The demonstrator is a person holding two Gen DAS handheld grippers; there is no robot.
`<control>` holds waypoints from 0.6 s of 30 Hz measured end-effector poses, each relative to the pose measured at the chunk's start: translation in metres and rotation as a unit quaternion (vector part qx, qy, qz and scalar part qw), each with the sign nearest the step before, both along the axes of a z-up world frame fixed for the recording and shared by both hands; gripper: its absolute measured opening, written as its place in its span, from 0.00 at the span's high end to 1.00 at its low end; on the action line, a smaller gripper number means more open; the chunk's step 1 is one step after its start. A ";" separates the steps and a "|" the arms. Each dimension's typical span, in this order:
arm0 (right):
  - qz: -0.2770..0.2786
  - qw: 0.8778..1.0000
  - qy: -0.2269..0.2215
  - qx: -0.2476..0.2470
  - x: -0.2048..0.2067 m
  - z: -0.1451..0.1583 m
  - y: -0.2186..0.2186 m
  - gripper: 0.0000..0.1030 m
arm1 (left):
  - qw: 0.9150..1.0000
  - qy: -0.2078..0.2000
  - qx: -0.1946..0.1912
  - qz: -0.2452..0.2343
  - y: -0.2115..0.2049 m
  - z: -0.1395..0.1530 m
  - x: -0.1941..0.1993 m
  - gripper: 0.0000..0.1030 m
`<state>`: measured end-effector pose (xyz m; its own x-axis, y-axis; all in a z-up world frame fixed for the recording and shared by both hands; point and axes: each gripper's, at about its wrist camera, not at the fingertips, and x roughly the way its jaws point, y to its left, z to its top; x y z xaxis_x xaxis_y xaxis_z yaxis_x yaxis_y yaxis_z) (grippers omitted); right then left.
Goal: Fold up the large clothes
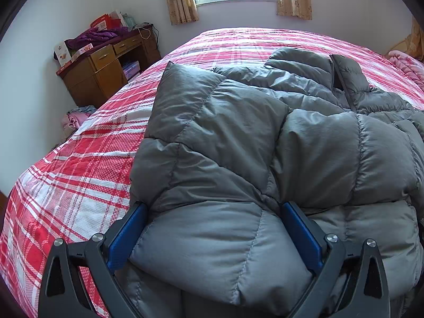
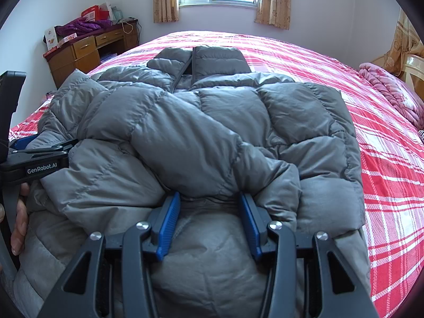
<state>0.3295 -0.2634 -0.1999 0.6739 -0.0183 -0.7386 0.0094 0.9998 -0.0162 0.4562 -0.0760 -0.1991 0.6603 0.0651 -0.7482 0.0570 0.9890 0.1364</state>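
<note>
On the red-and-white plaid bed [image 2: 384, 159], the puffy grey quilted down jacket [image 2: 201, 122] is lying with its near hem bulging between both half-open jaws, left hand-held gripper [image 1: 212, 206] and right hand-held gripper [image 2: 209, 198] each gripping it.

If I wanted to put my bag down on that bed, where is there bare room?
Bare plaid bedspread lies between the grey puffer jacket and the window wall, and right of it toward the pink blanket. In the left view, a strip runs toward the cluttered desk. The near edge is crowded.
</note>
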 end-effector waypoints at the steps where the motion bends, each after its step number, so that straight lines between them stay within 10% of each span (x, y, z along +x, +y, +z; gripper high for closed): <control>1: 0.000 1.000 0.000 0.000 0.000 0.000 0.000 0.52 | 1.000 0.000 0.000 0.000 0.000 0.000 0.000 0.02; 18: 0.000 1.000 -0.002 -0.001 -0.001 0.000 0.000 0.52 | 1.000 0.003 -0.008 0.006 0.001 -0.001 0.001 0.01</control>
<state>0.3289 -0.2630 -0.1999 0.6771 -0.0202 -0.7356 0.0092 0.9998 -0.0191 0.4571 -0.0746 -0.2003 0.6556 0.0605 -0.7527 0.0462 0.9917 0.1200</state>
